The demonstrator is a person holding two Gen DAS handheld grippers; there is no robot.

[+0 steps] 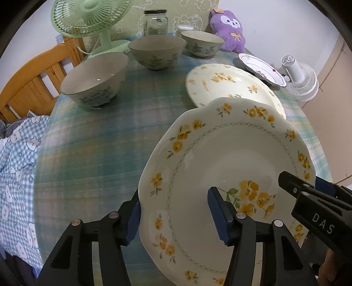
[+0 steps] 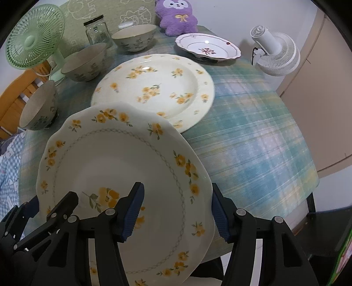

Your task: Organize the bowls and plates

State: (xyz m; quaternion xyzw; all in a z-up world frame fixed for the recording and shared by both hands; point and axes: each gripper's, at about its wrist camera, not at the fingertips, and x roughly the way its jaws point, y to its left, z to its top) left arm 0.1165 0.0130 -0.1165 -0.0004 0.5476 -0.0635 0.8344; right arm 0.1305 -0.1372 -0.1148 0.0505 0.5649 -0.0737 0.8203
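A scalloped plate with yellow flowers (image 1: pixel 222 158) (image 2: pixel 123 162) is held tilted above the table's near edge. My left gripper (image 1: pixel 173 211) is shut on its left rim. My right gripper (image 2: pixel 176 209) is shut on its right rim and shows in the left wrist view (image 1: pixel 308 195). Behind it a larger round plate with yellow flowers (image 1: pixel 228 85) (image 2: pixel 158 88) lies flat. A white plate with a red pattern (image 1: pixel 261 68) (image 2: pixel 206 47) sits farther back. Three grey floral bowls (image 1: pixel 94 81) (image 1: pixel 157 50) (image 1: pixel 202 43) stand upright in a row at the left and back.
The table has a blue-green plaid cloth (image 1: pixel 99 143) (image 2: pixel 253 136). A green fan (image 1: pixel 88 19), a glass jar (image 1: pixel 155 22) and a purple plush (image 1: pixel 228 28) stand at the back. A white fan (image 2: pixel 277 52) is beyond the right edge. A wooden chair (image 1: pixel 33 83) is at left.
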